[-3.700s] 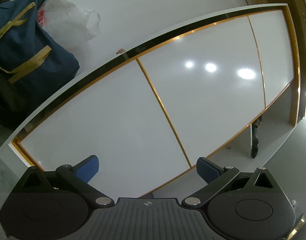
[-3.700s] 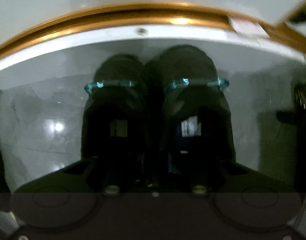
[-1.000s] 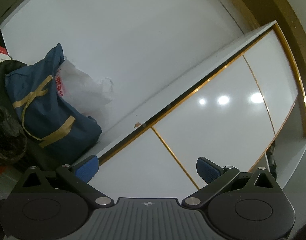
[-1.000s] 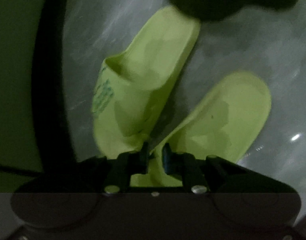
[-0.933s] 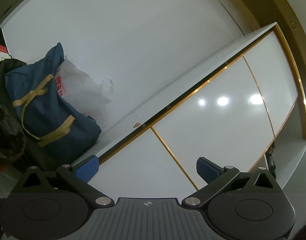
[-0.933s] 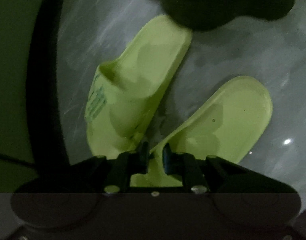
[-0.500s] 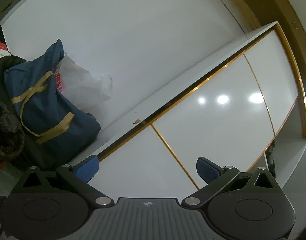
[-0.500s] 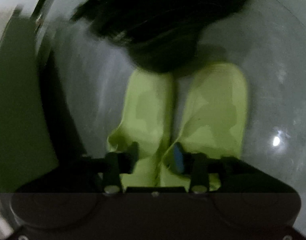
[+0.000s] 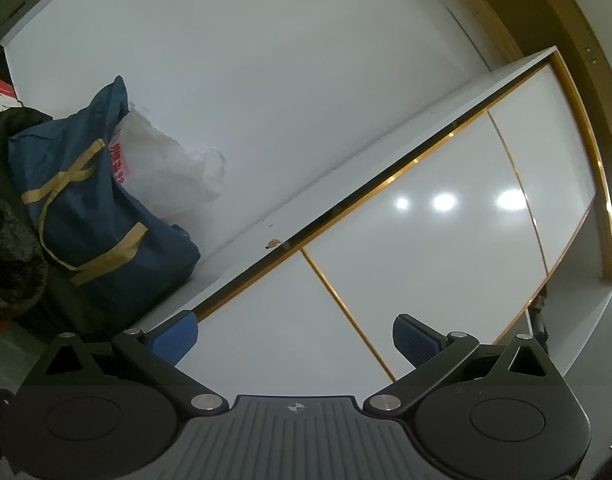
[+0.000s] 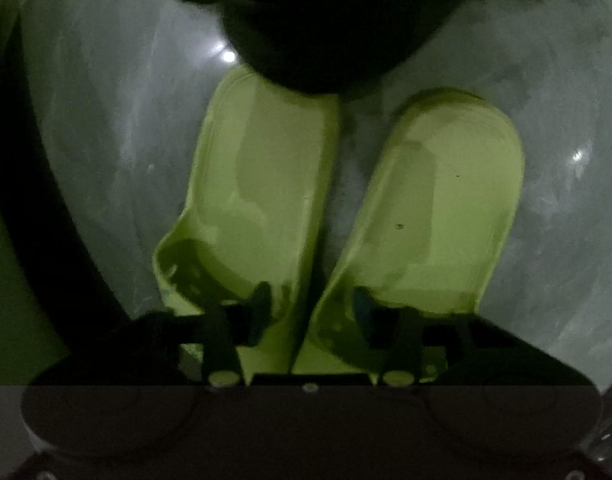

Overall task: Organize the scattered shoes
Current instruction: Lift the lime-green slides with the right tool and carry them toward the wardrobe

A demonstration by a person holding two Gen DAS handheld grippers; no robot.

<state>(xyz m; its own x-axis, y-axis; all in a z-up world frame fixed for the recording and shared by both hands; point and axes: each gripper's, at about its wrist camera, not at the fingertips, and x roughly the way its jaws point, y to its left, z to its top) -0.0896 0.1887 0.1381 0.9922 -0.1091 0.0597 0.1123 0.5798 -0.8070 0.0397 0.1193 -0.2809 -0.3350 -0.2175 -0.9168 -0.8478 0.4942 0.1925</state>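
In the right wrist view two lime-green slides lie side by side on the grey floor, heels away from me: the left slide (image 10: 261, 184) and the right slide (image 10: 438, 200). My right gripper (image 10: 310, 308) is open, its dark fingers reaching into the straps of both slides, one finger in each. A large dark shape (image 10: 338, 20) covers the slides' far ends. My left gripper (image 9: 293, 332) is open and empty, blue pads wide apart, pointing at a white shoe cabinet (image 9: 426, 240) with gold trim.
A navy bag with tan straps (image 9: 85, 216) and a white plastic bag (image 9: 165, 172) sit on the cabinet's top at the left. Dark clothing (image 9: 9, 256) hangs at the far left. A dark shoe (image 9: 540, 312) shows under the cabinet's right end.
The right gripper went from nearly shut between splayed slides to open, and the two slides now lie parallel and close together. The left gripper barely moved.
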